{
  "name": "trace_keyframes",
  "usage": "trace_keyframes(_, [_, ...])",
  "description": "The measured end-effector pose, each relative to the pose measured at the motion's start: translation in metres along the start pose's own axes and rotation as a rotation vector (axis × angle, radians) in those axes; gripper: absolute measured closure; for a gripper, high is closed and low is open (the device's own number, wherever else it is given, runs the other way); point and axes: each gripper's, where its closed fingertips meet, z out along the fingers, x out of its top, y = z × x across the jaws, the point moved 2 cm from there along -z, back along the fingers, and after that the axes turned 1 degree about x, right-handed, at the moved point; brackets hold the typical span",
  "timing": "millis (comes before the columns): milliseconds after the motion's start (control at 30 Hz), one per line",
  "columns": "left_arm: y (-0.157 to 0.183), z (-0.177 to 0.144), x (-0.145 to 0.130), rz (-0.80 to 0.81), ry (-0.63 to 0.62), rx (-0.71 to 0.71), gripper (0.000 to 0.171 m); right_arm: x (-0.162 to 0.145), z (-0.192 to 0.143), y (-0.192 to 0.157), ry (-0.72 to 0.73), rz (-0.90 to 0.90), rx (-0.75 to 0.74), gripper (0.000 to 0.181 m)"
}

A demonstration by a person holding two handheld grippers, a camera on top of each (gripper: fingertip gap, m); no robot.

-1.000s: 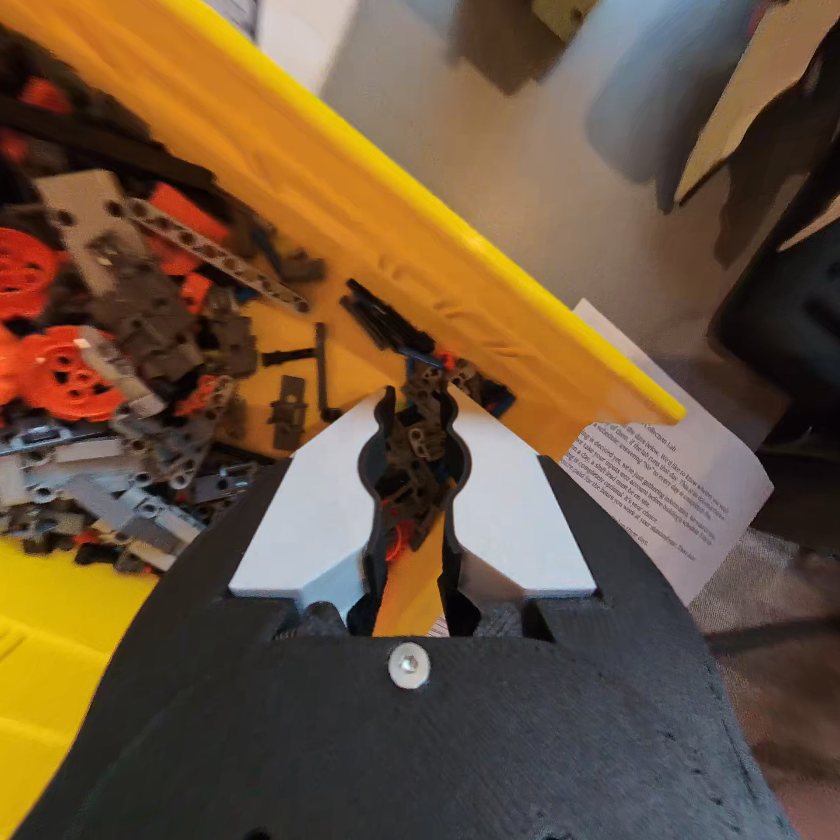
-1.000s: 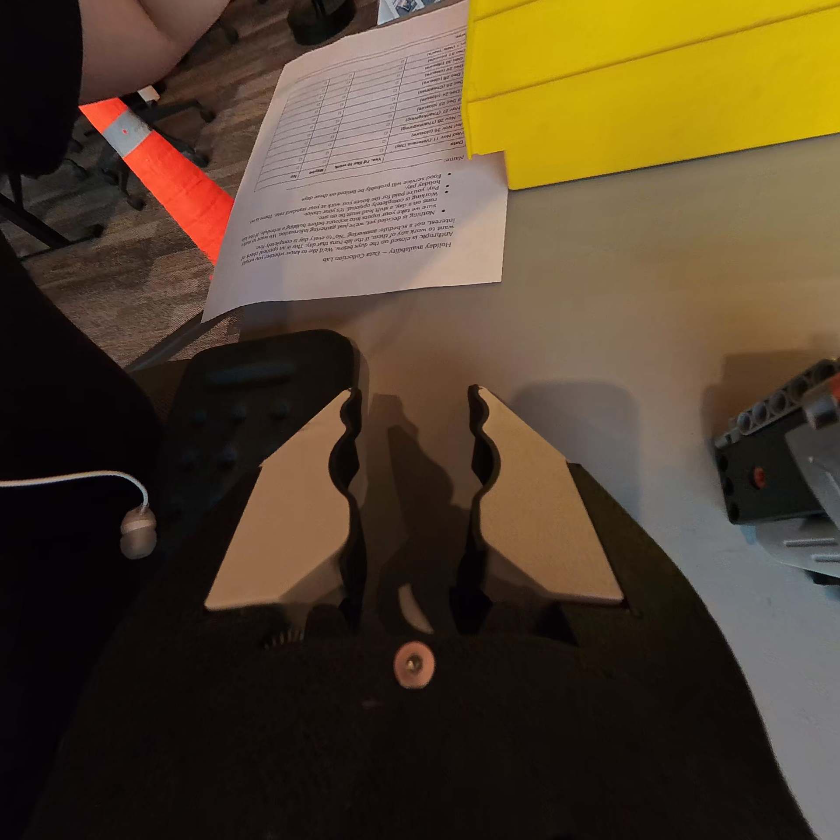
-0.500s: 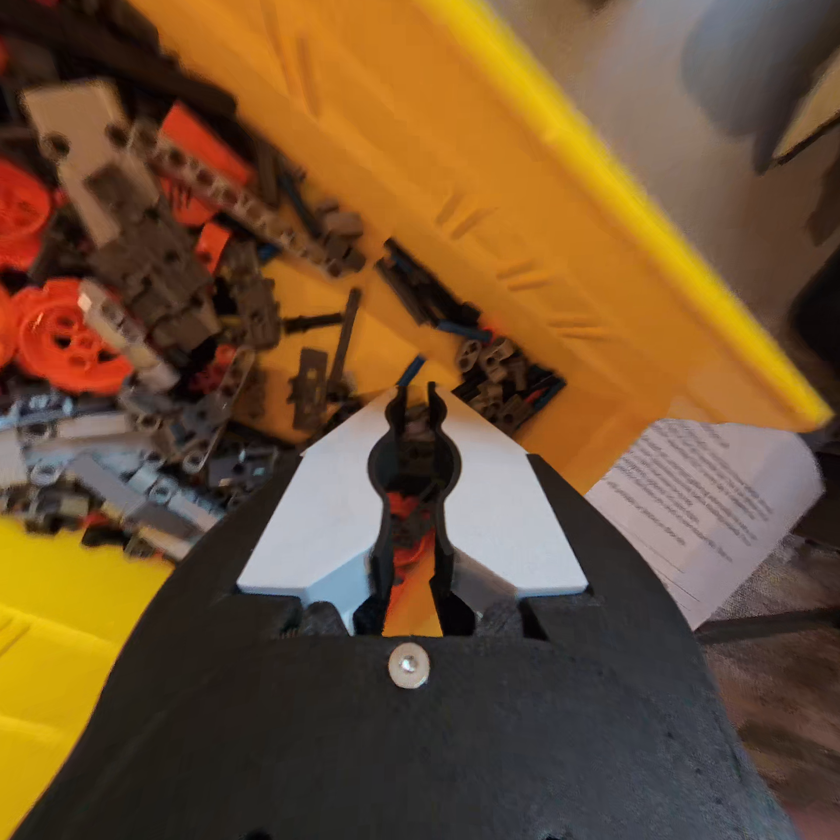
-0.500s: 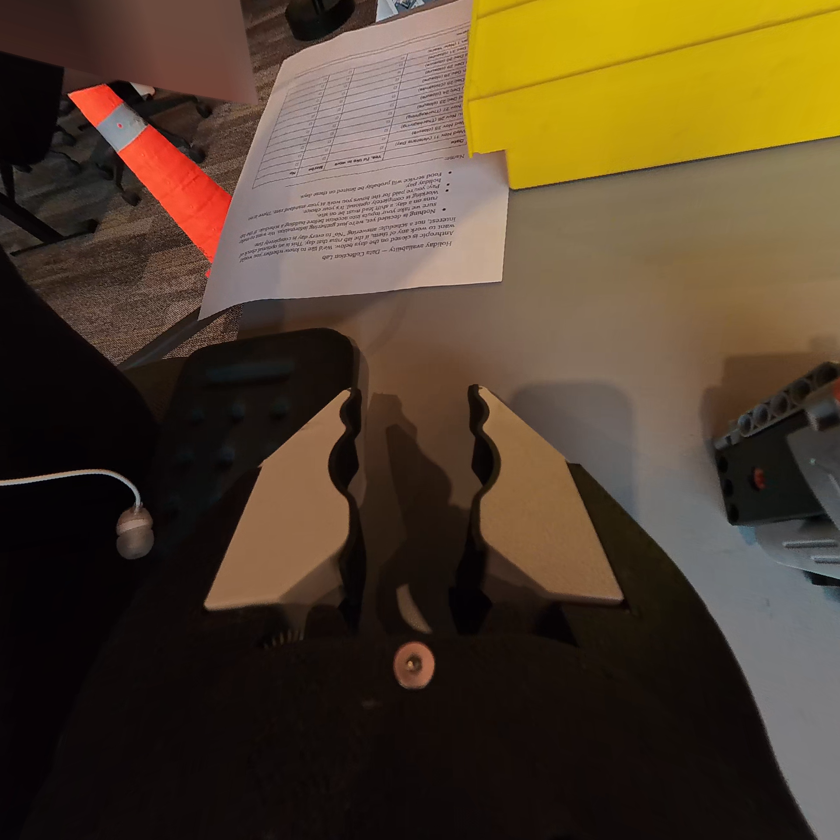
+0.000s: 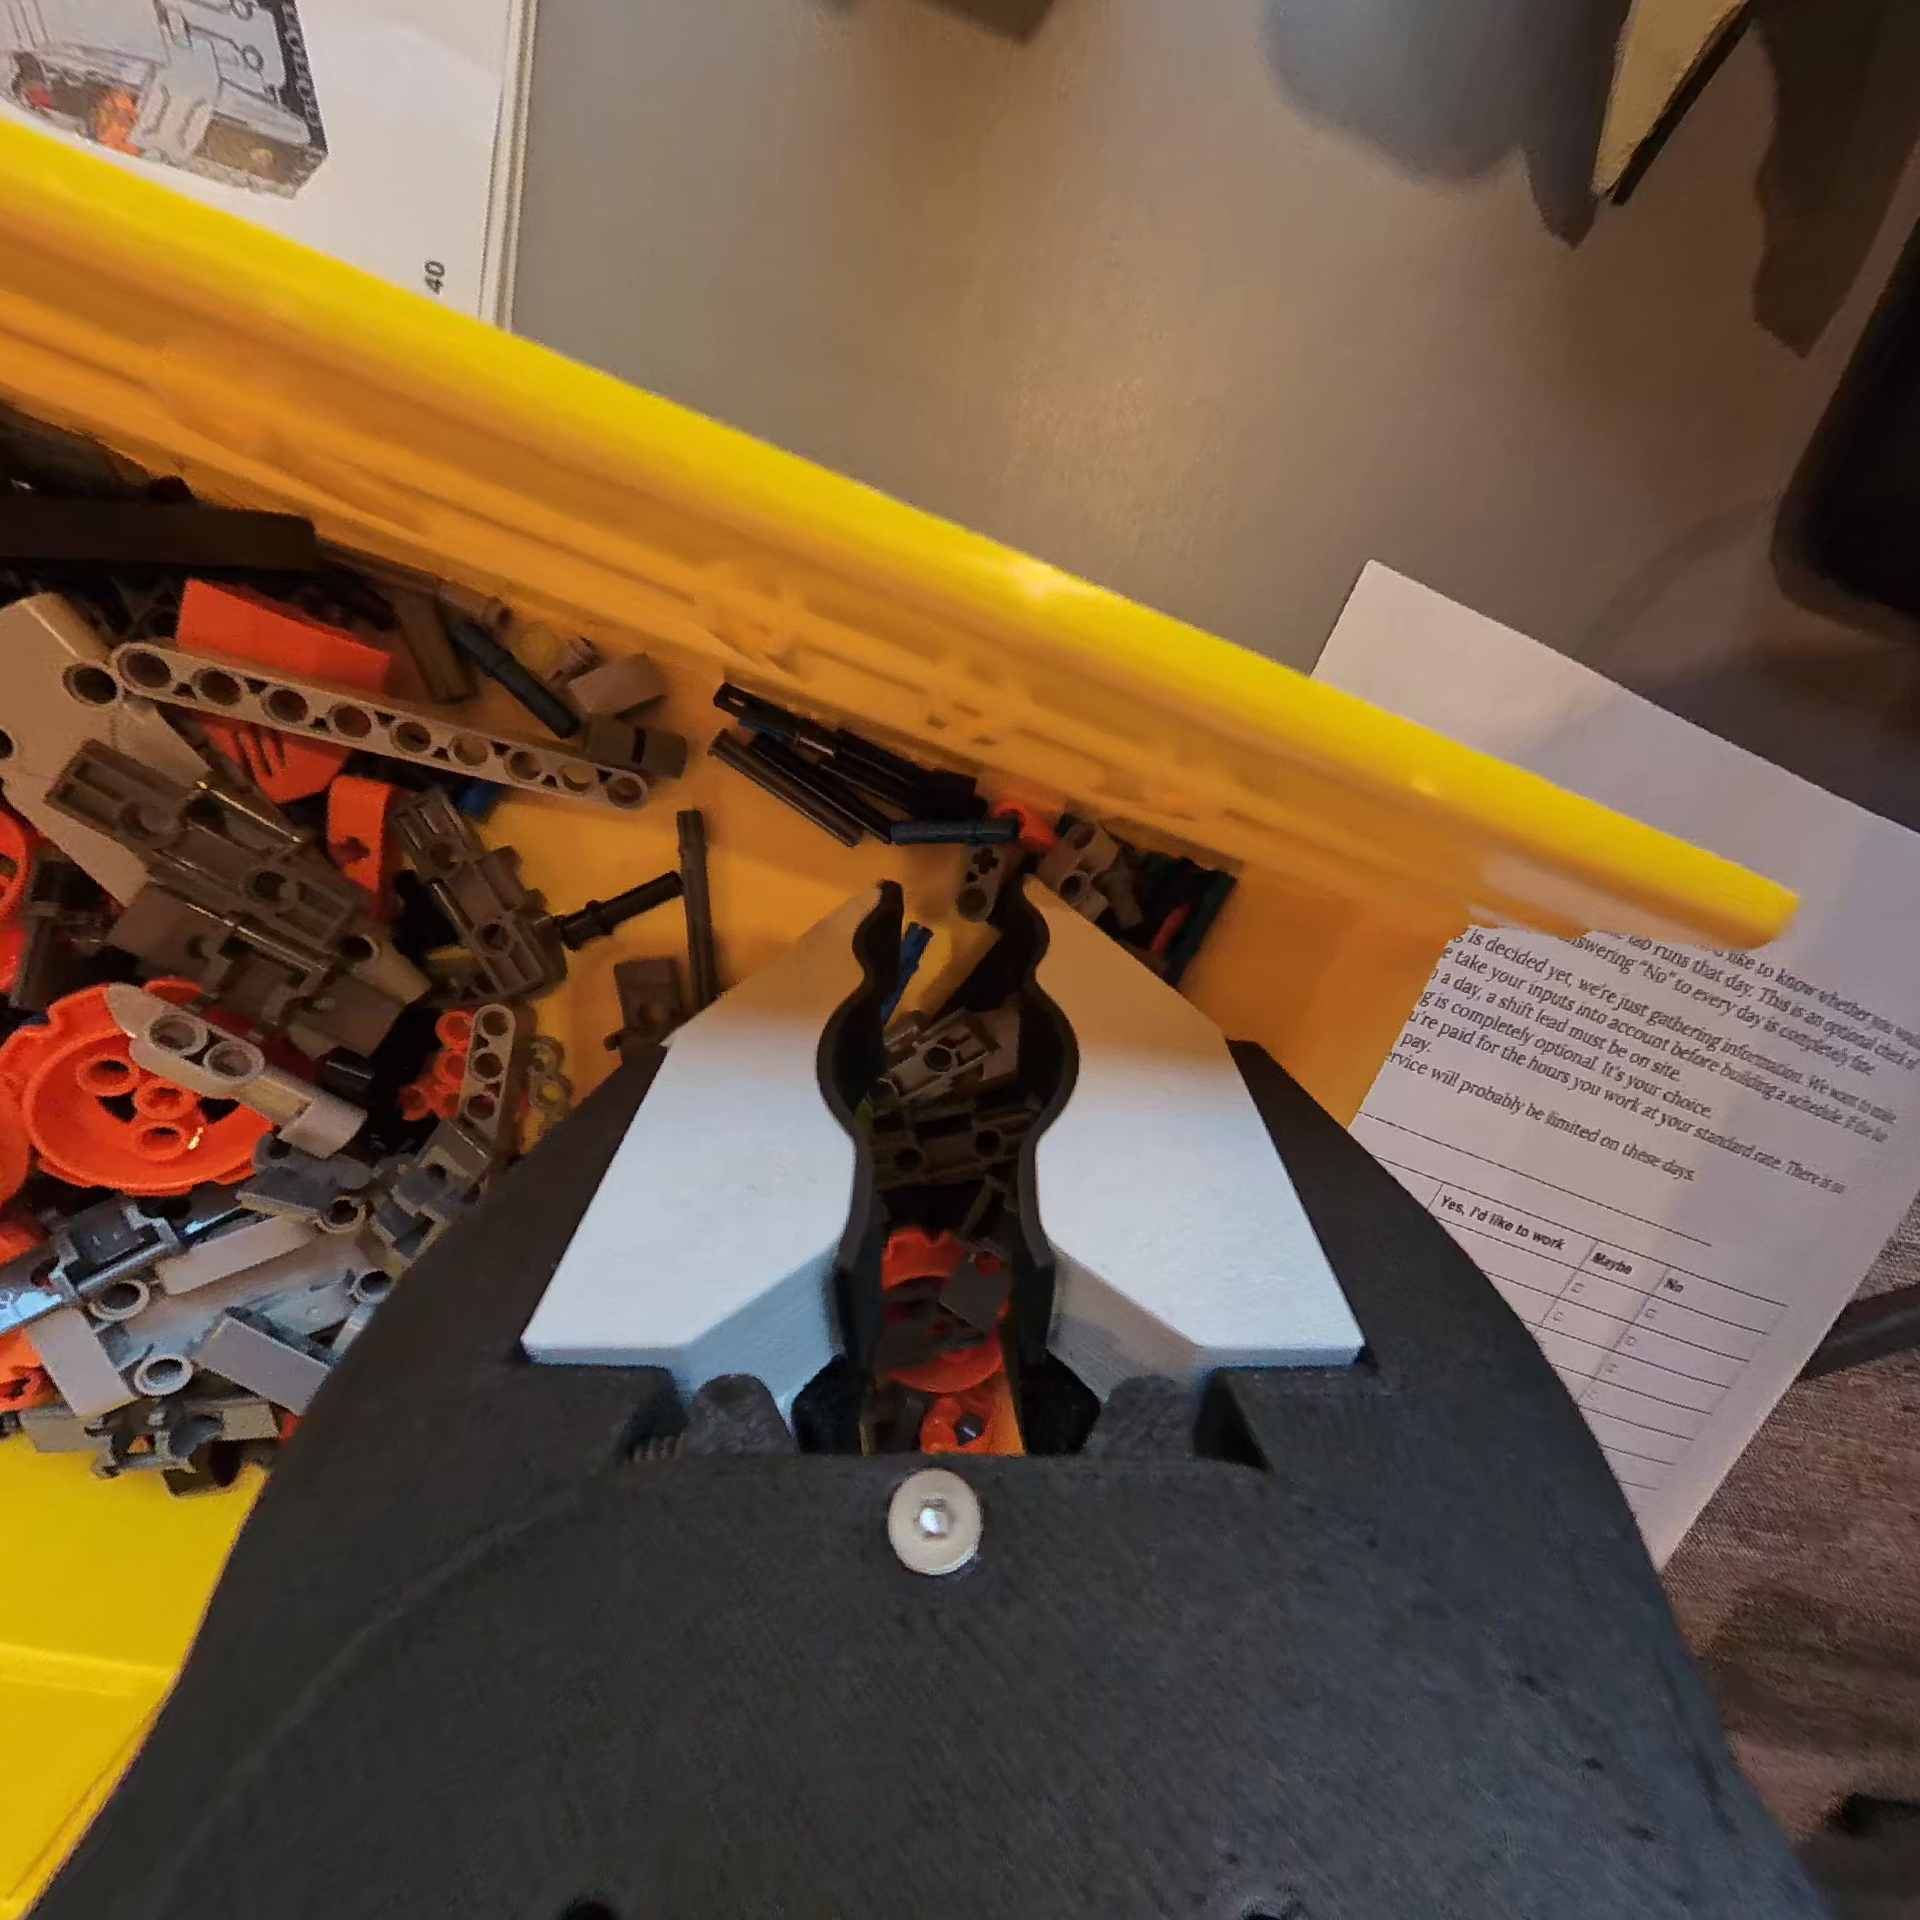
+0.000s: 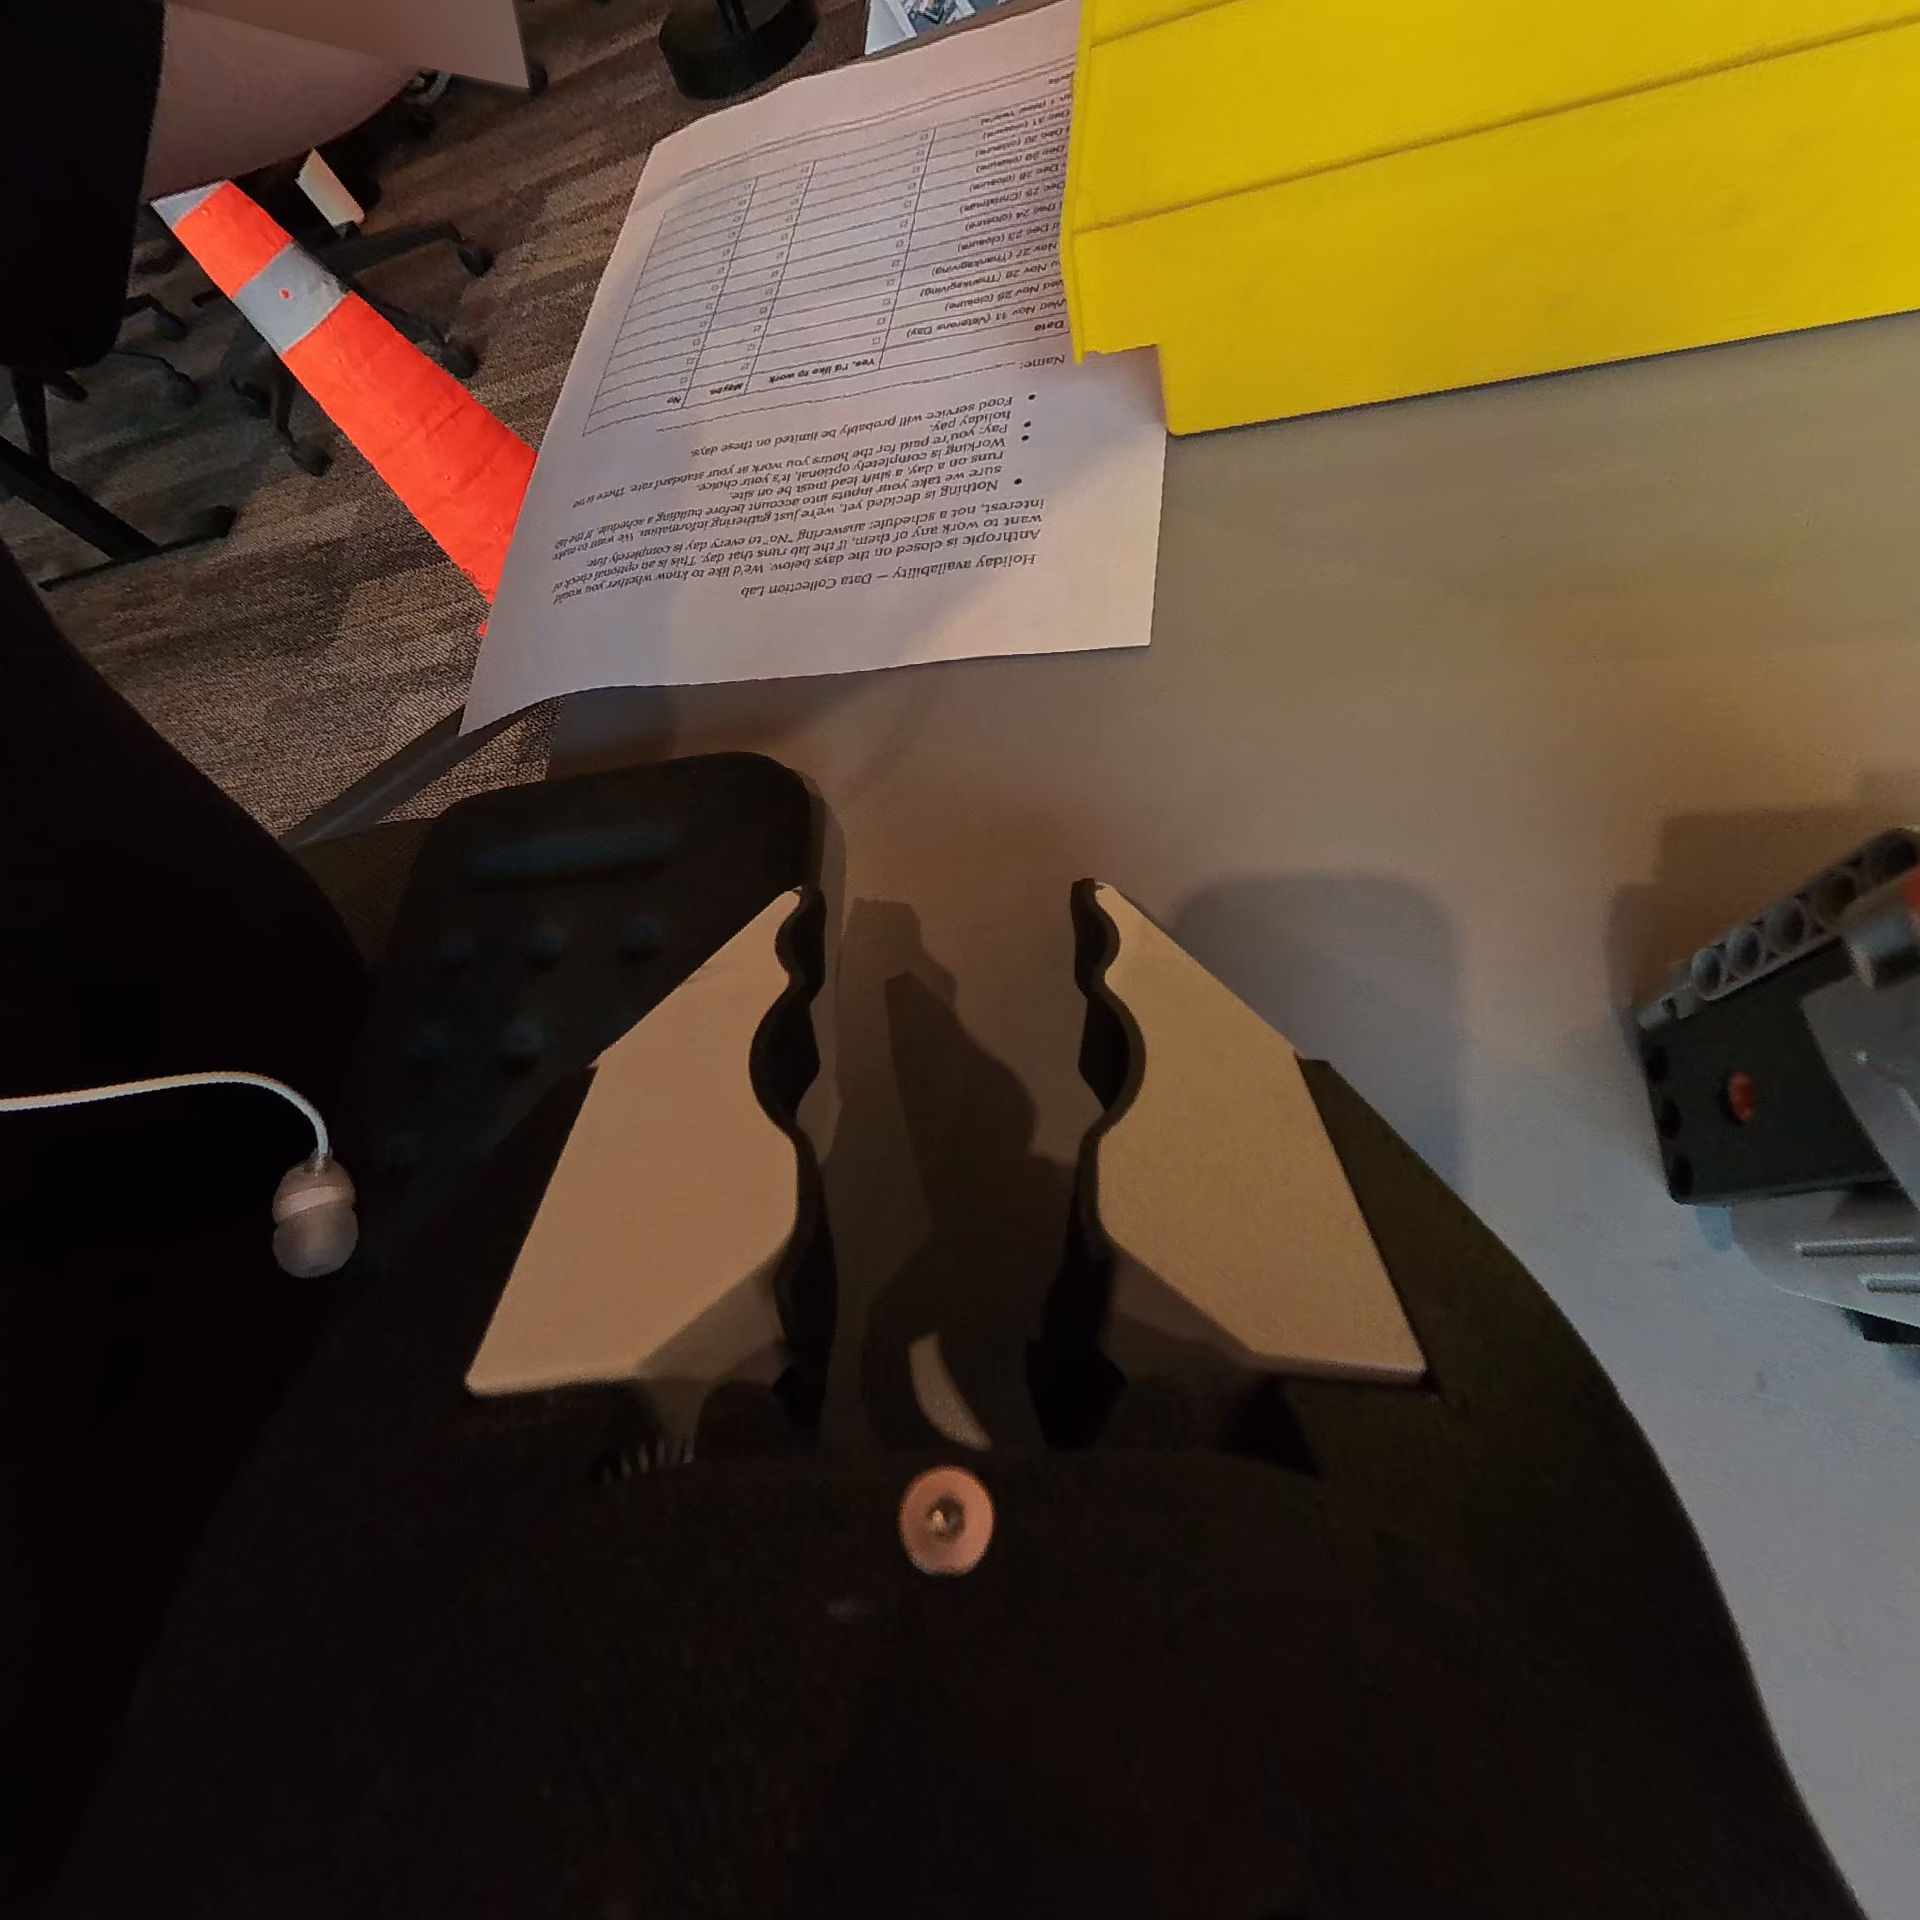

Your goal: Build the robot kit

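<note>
My left gripper (image 5: 956, 904) hangs over the near right corner of a yellow bin (image 5: 935, 592) full of loose building pieces (image 5: 260, 935). Its jaws stand a narrow gap apart; I see nothing clamped between them. Small dark grey connectors (image 5: 935, 1070) and a thin blue pin (image 5: 914, 951) show through the gap. Black pins (image 5: 842, 769) lie along the bin wall just beyond the tips. My right gripper (image 6: 940, 894) is open and empty, low over the grey table (image 6: 1455, 727), its left finger above a black remote-like device (image 6: 582, 894).
An orange wheel (image 5: 114, 1101) and a long grey beam (image 5: 374, 722) lie left in the bin. A printed sheet (image 6: 852, 416) sticks out from under the bin (image 6: 1507, 208). A grey and black brick assembly (image 6: 1787, 1091) sits right. An orange cone (image 6: 384, 364) stands on the floor. About 15 cm separates my left fingertips from my right. From my left tips it is roughly 12 cm to the orange wheel (image 5: 114, 1101); from my right, 30 cm.
My left gripper's jaws narrowed almost shut half a second ago and have parted again; the view has pulled back, showing more table and a booklet. The right gripper has not moved.
</note>
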Motion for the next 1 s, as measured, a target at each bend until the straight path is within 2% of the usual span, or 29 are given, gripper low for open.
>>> trace_keyframes(133, [0.002, 0.002, 0.0, 0.004, 0.002, -0.016, 0.165, 0.0, 0.0, 0.0, 0.002, 0.004, 0.002, 0.134])
trace_keyframes(267, [-0.004, -0.002, -0.007, -0.055, 0.003, 0.0, 0.165, 0.0, 0.001, 0.0, -0.001, -0.003, 0.0, 0.134])
trace_keyframes(367, [-0.003, -0.013, -0.006, -0.126, 0.066, -0.001, 0.165, 0.0, 0.002, -0.001, -0.006, -0.015, -0.008, 0.133])
trace_keyframes(500, [-0.007, -0.038, -0.006, -0.204, 0.119, 0.122, 0.166, 0.001, 0.003, -0.007, 0.0, -0.066, -0.009, 0.135])
trace_keyframes(533, [-0.008, -0.048, -0.005, -0.23, 0.136, 0.174, 0.166, 0.009, -0.002, -0.012, 0.051, -0.121, -0.016, 0.139])
trace_keyframes(567, [-0.008, -0.06, -0.003, -0.259, 0.153, 0.228, 0.166, 0.02, -0.012, -0.01, 0.13, -0.164, -0.084, 0.142])
trace_keyframes(633, [0.002, -0.086, 0.002, -0.307, 0.194, 0.315, 0.166, 0.041, -0.051, -0.006, 0.288, -0.19, -0.232, 0.142])
trace_keyframes(700, [0.022, -0.115, 0.015, -0.318, 0.265, 0.396, 0.166, 0.045, -0.115, 0.007, 0.405, -0.211, -0.454, 0.143])
trace_keyframes(800, [0.063, -0.144, 0.048, -0.286, 0.367, 0.459, 0.167, 0.014, -0.229, 0.032, 0.499, -0.192, -0.831, 0.146])
trace_keyframes(900, [0.105, -0.135, 0.106, -0.271, 0.482, 0.366, 0.166, -0.037, -0.307, 0.043, 0.553, -0.091, -1.036, 0.147])
trace_keyframes(1000, [0.136, -0.091, 0.178, -0.292, 0.603, 0.185, 0.166, -0.082, -0.333, 0.042, 0.561, -0.039, -1.104, 0.147])
